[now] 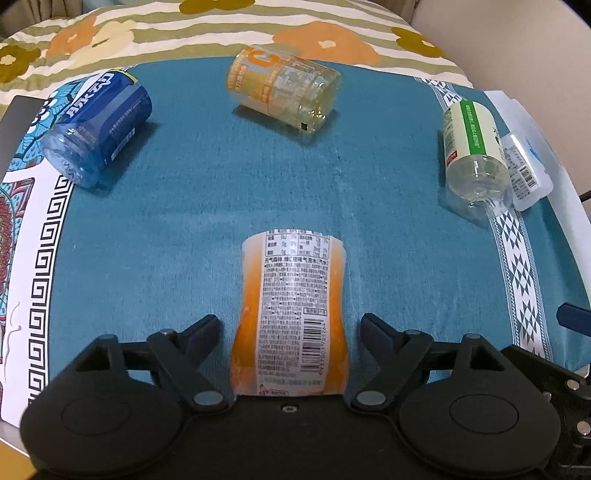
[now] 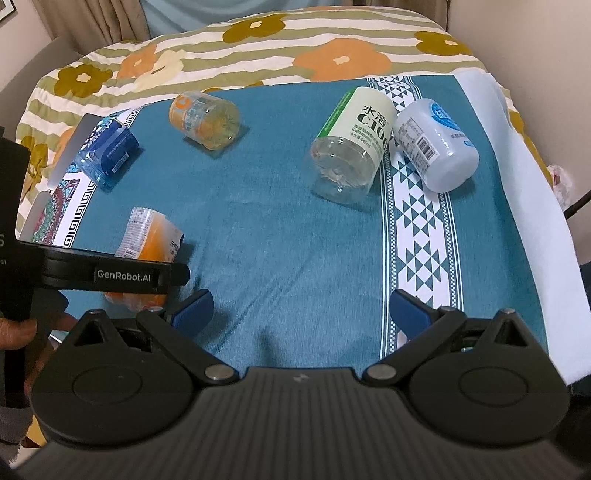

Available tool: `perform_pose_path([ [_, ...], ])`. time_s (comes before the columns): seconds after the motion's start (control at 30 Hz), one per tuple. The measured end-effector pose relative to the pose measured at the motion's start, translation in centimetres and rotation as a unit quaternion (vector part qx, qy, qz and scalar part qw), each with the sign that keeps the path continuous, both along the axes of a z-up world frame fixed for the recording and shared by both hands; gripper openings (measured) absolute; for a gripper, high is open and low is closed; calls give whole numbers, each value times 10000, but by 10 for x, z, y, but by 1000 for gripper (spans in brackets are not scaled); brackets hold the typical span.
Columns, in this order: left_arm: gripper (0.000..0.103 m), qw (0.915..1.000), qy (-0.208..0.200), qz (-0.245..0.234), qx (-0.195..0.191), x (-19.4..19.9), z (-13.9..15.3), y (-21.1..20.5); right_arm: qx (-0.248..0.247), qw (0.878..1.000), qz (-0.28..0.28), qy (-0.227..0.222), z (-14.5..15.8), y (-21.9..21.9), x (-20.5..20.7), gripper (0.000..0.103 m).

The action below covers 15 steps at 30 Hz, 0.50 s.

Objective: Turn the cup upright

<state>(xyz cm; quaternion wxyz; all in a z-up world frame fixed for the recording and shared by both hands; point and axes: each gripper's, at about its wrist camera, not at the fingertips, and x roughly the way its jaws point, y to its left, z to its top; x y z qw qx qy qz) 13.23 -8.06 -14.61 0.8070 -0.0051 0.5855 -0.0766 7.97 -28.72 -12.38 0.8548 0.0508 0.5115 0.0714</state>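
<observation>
An orange cup [image 1: 291, 317] cut from a bottle lies on its side on the teal cloth [image 1: 221, 206]. It lies between the open fingers of my left gripper [image 1: 290, 326], which do not touch it. It also shows in the right wrist view [image 2: 147, 236], partly hidden behind the left gripper's body. My right gripper [image 2: 301, 308] is open and empty over the teal cloth [image 2: 277, 221], to the right of the orange cup.
Other cups lie on their sides: a blue one [image 1: 98, 125] at far left, a yellow-orange one [image 1: 282, 90] at the back, a green-white one [image 1: 472, 147] and a white one [image 1: 528, 170] at right. A floral blanket [image 1: 221, 33] lies behind.
</observation>
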Motion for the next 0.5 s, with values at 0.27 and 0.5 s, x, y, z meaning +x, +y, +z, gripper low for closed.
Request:
perform_pose_path([
  [0.27, 88, 10000, -50, -50, -42, -11, 14, 6, 1, 10000, -39, -70, 9, 0, 0, 103],
  [0.5, 98, 9995, -261, -102, -168, -36, 54, 23, 100, 9996, -189, -177, 39, -8, -1, 103],
])
